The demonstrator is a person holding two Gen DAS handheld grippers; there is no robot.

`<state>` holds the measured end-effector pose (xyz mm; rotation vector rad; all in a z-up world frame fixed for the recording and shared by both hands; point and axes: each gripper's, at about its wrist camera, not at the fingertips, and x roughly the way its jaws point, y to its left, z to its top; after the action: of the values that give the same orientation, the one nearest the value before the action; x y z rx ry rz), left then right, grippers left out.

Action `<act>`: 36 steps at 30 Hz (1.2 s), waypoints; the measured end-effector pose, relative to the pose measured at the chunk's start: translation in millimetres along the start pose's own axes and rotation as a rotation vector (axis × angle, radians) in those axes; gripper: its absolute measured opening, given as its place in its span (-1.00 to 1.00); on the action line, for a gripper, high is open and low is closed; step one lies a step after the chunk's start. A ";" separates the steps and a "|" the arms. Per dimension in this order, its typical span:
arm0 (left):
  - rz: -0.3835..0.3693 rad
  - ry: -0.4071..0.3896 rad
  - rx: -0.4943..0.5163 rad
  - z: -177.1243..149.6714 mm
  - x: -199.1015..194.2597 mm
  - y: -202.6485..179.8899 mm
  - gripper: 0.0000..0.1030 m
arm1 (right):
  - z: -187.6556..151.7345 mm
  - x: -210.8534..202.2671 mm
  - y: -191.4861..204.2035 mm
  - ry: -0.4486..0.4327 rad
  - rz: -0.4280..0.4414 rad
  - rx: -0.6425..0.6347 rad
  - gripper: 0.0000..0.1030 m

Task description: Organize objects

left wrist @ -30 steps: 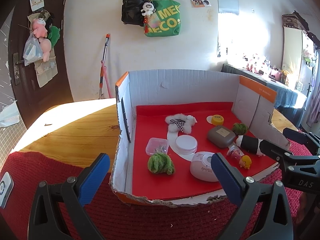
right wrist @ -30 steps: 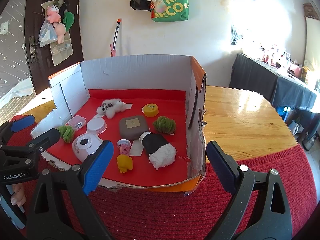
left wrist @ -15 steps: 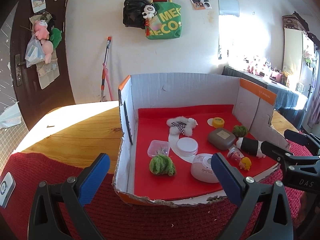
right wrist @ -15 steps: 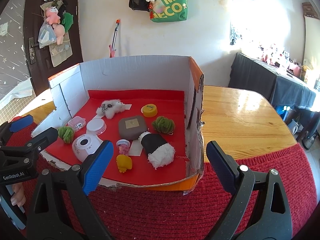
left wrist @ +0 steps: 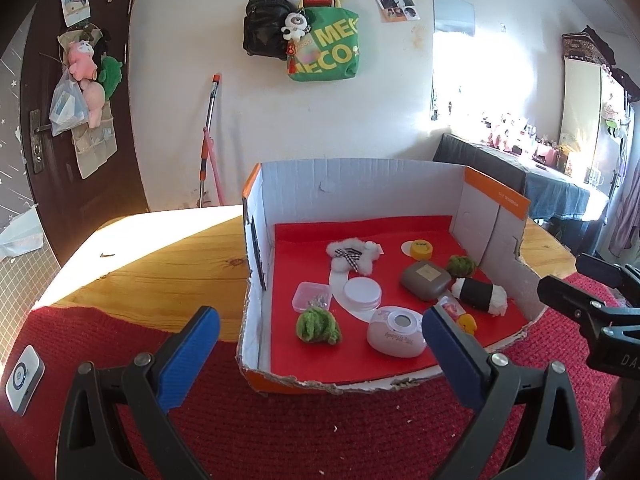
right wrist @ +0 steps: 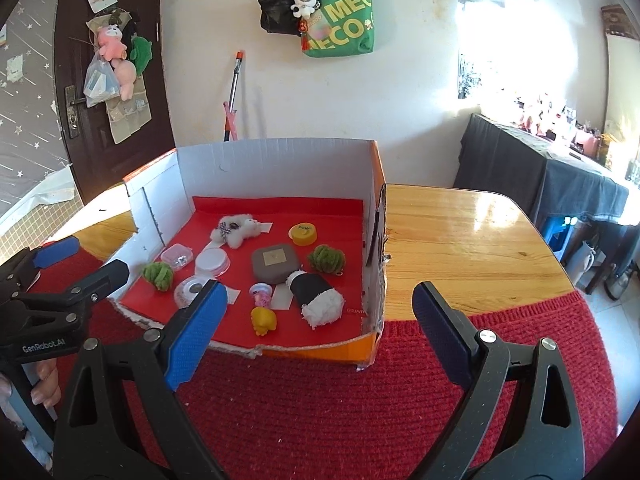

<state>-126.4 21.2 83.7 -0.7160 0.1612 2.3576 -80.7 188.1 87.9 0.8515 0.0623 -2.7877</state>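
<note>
An open cardboard box (left wrist: 352,176) (right wrist: 280,160) with a red floor stands on the table. Inside lie a white fluffy toy (left wrist: 352,256) (right wrist: 238,230), two green pompoms (left wrist: 318,326) (right wrist: 326,258), a grey case (left wrist: 424,280) (right wrist: 274,262), a black-and-white plush roll (left wrist: 478,296) (right wrist: 316,294), a yellow cap (left wrist: 422,248), a yellow duck (right wrist: 263,320), a white round device (left wrist: 398,332) and a white lid (left wrist: 362,292). My left gripper (left wrist: 320,356) is open and empty before the box's front left corner. My right gripper (right wrist: 320,330) is open and empty before the front right corner.
A red knitted mat (right wrist: 320,408) covers the near table; bare wood (right wrist: 460,248) lies right of the box and also left of it (left wrist: 160,272). A small white device (left wrist: 23,372) lies on the mat at far left. Bags hang on the back wall.
Both grippers have drawn back slightly and shifted; the box sits a little farther in both views. Nothing was taken hold of.
</note>
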 end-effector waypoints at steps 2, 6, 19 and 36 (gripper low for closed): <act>-0.006 0.012 -0.004 -1.1 -3.1 0.7 0.99 | -2.3 -4.8 1.4 0.005 0.006 0.001 0.84; -0.002 0.046 -0.014 -9.1 -11.6 2.9 1.00 | -11.8 -12.0 6.8 0.037 0.006 -0.004 0.84; 0.013 0.288 -0.030 -63.0 -1.5 -0.7 1.00 | -61.4 8.3 -1.9 0.265 -0.018 0.100 0.84; 0.060 0.335 -0.047 -73.0 19.5 -7.7 1.00 | -75.4 34.3 8.1 0.329 -0.131 0.059 1.00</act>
<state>-100.8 16.8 12.3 -1.1415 0.2756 2.2876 -65.3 181.3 6.4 1.3588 0.0935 -2.7481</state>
